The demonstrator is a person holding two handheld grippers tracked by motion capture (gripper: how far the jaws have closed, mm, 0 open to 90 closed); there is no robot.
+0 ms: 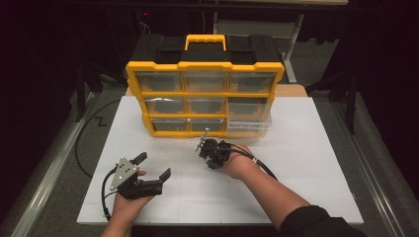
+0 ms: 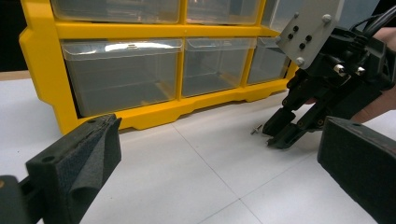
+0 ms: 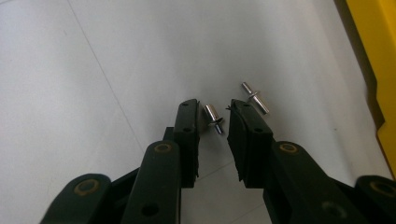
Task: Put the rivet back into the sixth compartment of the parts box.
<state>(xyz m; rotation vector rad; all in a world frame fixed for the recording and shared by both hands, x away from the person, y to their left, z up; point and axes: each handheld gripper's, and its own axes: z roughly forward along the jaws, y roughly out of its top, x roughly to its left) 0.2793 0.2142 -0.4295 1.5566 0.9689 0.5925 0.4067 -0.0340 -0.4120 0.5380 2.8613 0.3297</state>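
Two small metal pins lie on the white table top just in front of a yellow drawer organiser [image 1: 205, 65]. One pin [image 3: 213, 119] sits between the narrowly set jaws of my right gripper [image 3: 214, 109], whose pads close in on it at table level. The other pin [image 3: 255, 98] lies loose just beyond the right jaw and appears again in the left gripper view [image 2: 256, 129]. My right gripper [image 1: 200, 146] points down at the board in front of the organiser's bottom row. Near the front left, my left gripper [image 1: 153, 165] rests wide open and holds nothing.
The organiser has clear plastic drawers [image 2: 121, 74] in three rows and a black top with a yellow handle [image 1: 205, 41]. Its bottom right drawer [image 1: 249, 126] is pulled out. The white board [image 1: 306, 163] ends at dark floor on both sides.
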